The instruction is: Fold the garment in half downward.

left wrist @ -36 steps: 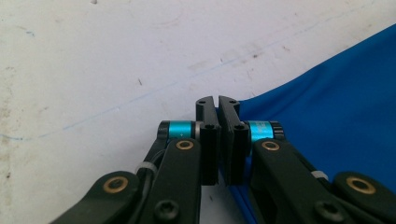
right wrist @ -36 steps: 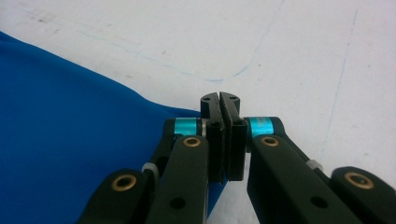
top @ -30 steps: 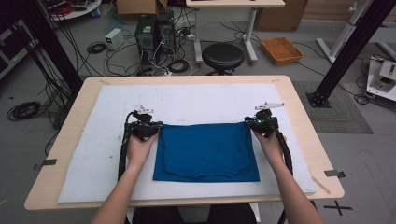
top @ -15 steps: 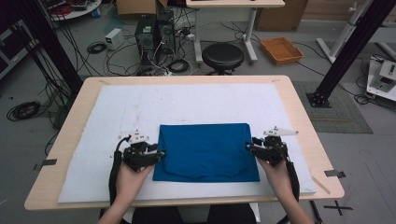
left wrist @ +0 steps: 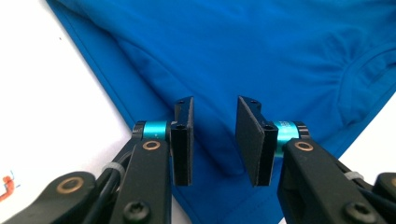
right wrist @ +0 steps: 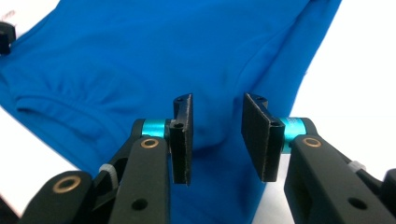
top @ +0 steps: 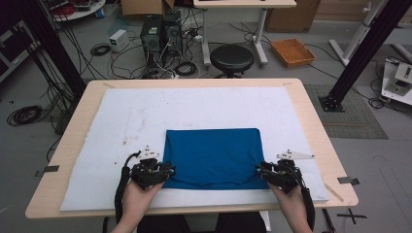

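Note:
A blue shirt (top: 214,155) lies folded into a rectangle on the white mat (top: 121,116), its collar toward the near edge. My left gripper (top: 167,171) sits at the shirt's near left corner and my right gripper (top: 260,170) at its near right corner. In the left gripper view the left gripper (left wrist: 214,140) is open, with a raised fold of the blue shirt (left wrist: 261,51) lying between the jaws. In the right gripper view the right gripper (right wrist: 215,137) is open too, over a bump of the shirt (right wrist: 116,60) near its edge.
The mat covers most of a wooden table (top: 73,141). Beyond the far edge stand a black stool (top: 231,57), computer cases (top: 151,36) and loose cables on the floor. A black frame post (top: 357,53) rises at the right.
Both grippers have moved from the shirt's far corners along its sides to the near corners. The shirt's outline on the mat looks much the same.

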